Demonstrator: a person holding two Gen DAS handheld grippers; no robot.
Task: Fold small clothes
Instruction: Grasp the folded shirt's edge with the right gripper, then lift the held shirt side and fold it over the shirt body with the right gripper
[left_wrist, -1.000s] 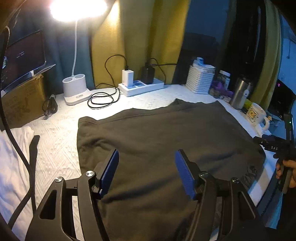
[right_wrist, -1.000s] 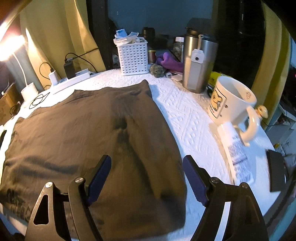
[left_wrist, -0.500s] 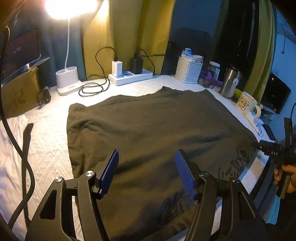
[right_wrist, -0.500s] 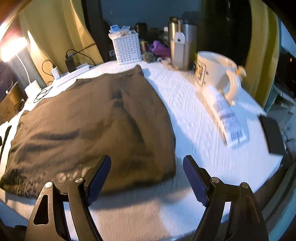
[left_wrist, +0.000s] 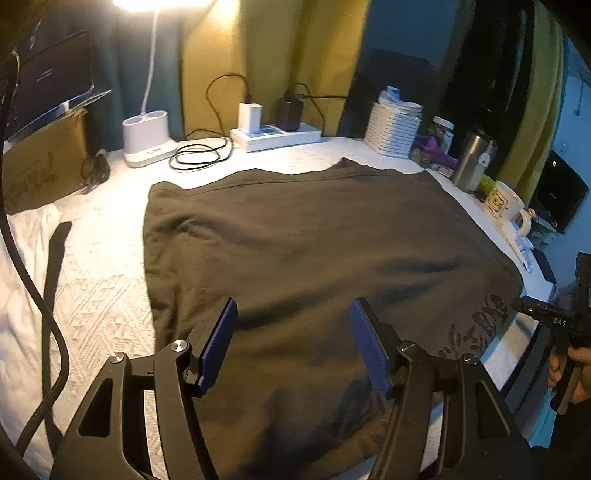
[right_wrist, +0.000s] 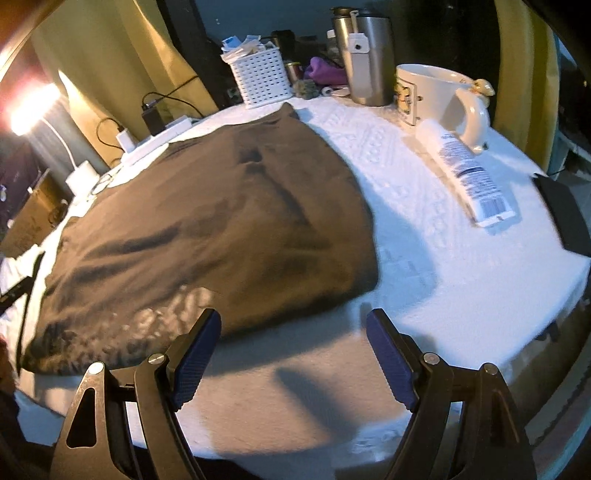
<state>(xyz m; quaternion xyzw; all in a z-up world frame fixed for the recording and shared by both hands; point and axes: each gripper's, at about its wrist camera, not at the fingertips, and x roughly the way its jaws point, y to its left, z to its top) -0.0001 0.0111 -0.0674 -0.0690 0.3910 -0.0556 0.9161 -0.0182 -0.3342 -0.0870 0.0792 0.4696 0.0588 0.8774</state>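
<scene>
A dark olive shirt (left_wrist: 314, 251) lies spread flat on the white textured tablecloth (left_wrist: 103, 295), with a faded print along its near edge. My left gripper (left_wrist: 292, 310) hangs open over the near middle of the shirt, nothing between its blue pads. In the right wrist view the same shirt (right_wrist: 221, 221) fills the left half. My right gripper (right_wrist: 293, 321) hovers just off the shirt's near right corner over bare cloth (right_wrist: 424, 258). Its jaws are opening and nothing is between them. In the left wrist view the right gripper (left_wrist: 546, 317) shows at the right edge, held by a hand.
At the back stand a white lamp base (left_wrist: 147, 138), a power strip (left_wrist: 275, 136) with chargers and a coiled cable, a white basket (right_wrist: 262, 75) and a steel tumbler (right_wrist: 367, 62). A mug (right_wrist: 432, 92), a tube (right_wrist: 465, 173) and a flat black object (right_wrist: 569, 218) lie at the right. A cardboard box (left_wrist: 40, 166) stands left.
The right gripper has drawn back from over the shirt to the bare cloth at its near right corner. The left view has pulled back a little, showing the printed near edge.
</scene>
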